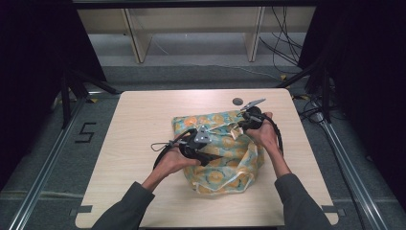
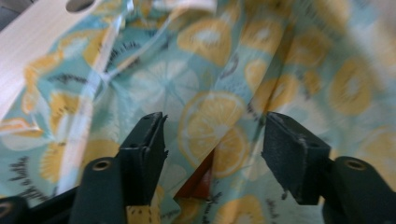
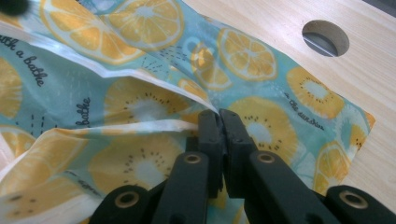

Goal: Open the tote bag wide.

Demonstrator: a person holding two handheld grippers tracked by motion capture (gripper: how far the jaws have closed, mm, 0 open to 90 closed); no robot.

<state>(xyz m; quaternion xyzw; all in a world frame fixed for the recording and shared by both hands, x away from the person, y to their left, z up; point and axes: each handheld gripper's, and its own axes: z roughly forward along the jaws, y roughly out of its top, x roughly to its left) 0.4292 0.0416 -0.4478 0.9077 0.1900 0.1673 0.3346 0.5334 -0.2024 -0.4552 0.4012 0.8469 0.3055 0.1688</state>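
A crumpled thin bag (image 1: 230,167) printed with yellow citrus slices on teal lies at the middle of the table. My left gripper (image 1: 214,157) hovers over its near left part. In the left gripper view the bag (image 2: 210,42) lies spread behind the left gripper (image 2: 215,128), whose jaws stand open with nothing pressed between them. A reddish-brown patch (image 2: 198,182) shows low between the jaws. My right gripper (image 1: 239,126) is at the bag's far right side. In the right gripper view the right gripper (image 3: 218,114) is shut on a white-hemmed fold of the bag (image 3: 140,102).
The bag rests on a light wooden table (image 1: 143,120) with a round cable hole (image 1: 237,101) near its far edge, just beyond the bag; the hole (image 3: 325,37) is close to my right gripper. Bare tabletop surrounds the bag. Dark frames and cables stand beyond the table.
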